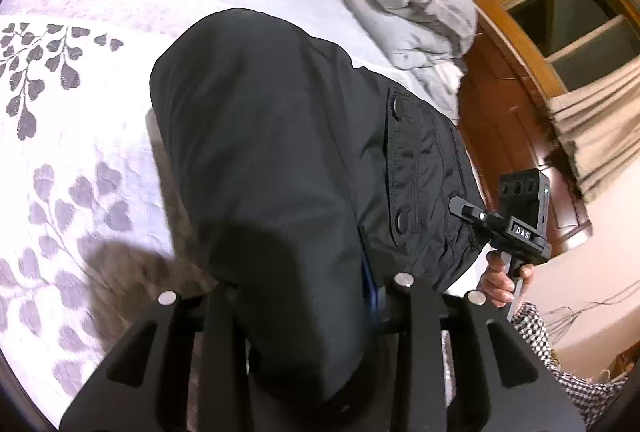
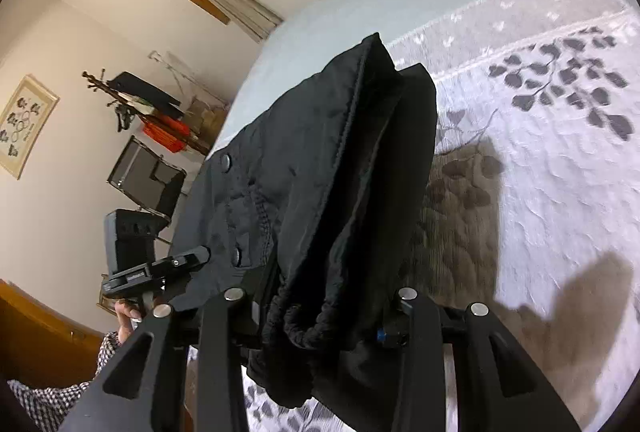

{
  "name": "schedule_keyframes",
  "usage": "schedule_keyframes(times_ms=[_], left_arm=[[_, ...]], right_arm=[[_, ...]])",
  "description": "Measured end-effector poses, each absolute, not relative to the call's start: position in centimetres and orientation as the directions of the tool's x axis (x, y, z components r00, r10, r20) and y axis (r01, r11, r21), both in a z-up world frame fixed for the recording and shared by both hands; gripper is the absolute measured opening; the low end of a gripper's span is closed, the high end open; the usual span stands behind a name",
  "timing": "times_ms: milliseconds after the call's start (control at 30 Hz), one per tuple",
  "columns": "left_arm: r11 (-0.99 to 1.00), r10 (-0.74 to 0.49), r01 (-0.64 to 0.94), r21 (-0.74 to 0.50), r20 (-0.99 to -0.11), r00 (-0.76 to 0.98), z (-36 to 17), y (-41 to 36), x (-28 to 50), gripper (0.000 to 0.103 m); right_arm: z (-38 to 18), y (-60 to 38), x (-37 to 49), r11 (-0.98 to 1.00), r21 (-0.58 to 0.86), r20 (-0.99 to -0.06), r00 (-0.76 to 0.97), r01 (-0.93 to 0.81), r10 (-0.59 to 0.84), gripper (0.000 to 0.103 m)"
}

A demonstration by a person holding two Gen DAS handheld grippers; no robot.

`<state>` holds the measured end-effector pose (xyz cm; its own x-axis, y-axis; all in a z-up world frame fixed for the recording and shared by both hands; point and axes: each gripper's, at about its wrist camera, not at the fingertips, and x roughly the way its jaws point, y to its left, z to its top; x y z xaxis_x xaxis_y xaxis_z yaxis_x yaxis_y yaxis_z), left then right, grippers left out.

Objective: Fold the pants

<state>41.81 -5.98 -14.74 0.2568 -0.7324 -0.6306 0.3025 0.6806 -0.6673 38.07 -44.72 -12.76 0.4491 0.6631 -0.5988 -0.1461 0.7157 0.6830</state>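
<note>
A white bedspread (image 1: 80, 136) with grey leaf print lies under the black pants (image 1: 272, 136), which hang doubled over in the air above it. The left gripper (image 1: 304, 296) and right gripper (image 2: 320, 300) each pinch a bunched edge of the fabric.

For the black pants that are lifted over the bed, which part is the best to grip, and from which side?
Grip the black pants at the gathered elastic waistband, each gripper coming from its own end, along the band. The waistband is thick and bunched, so it sits firmly between the jaws while the legs hang towards the bedspread.
</note>
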Motion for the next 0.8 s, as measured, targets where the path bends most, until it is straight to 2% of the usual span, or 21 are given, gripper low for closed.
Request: schedule_keyframes(times_ms=[400, 500, 567, 700, 767, 800], left_arm=[[0.664, -0.748, 0.272, -0.697, -0.612, 0.258, -17.3, -4.5, 42.8, 0.039], [0.672, -0.74, 0.273, -0.688, -0.619, 0.263, -17.6, -4.4, 42.6, 0.043], [0.685, -0.729, 0.278, -0.673, -0.628, 0.273, -17.5, -4.9, 42.6, 0.046], [0.724, -0.69, 0.27, -0.635, -0.661, 0.296, -17.5, -5.0, 42.0, 0.06], [0.771, -0.636, 0.277, -0.573, -0.692, 0.34, -17.0, -5.2, 41.2, 0.076], [0.818, -0.575, 0.273, -0.507, -0.723, 0.382, -16.5, -5.3, 40.5, 0.089]], right_arm=[[-15.8, -44.9, 39.6, 0.715, 0.693, -0.624, 0.42, -0.093, 0.659, 0.044], [-16.5, -45.0, 39.8, 0.71, 0.7, -0.624, 0.419, -0.077, 0.66, 0.054], [-17.0, -45.1, 39.7, 0.714, 0.697, -0.63, 0.42, -0.065, 0.654, 0.066], [-17.6, -46.0, 38.5, 0.704, 0.708, -0.622, 0.426, -0.052, 0.657, 0.074], [-16.9, -46.4, 37.7, 0.712, 0.701, -0.624, 0.448, -0.041, 0.641, 0.075], [-16.6, -46.7, 37.0, 0.723, 0.69, -0.63, 0.461, -0.037, 0.625, 0.075]])
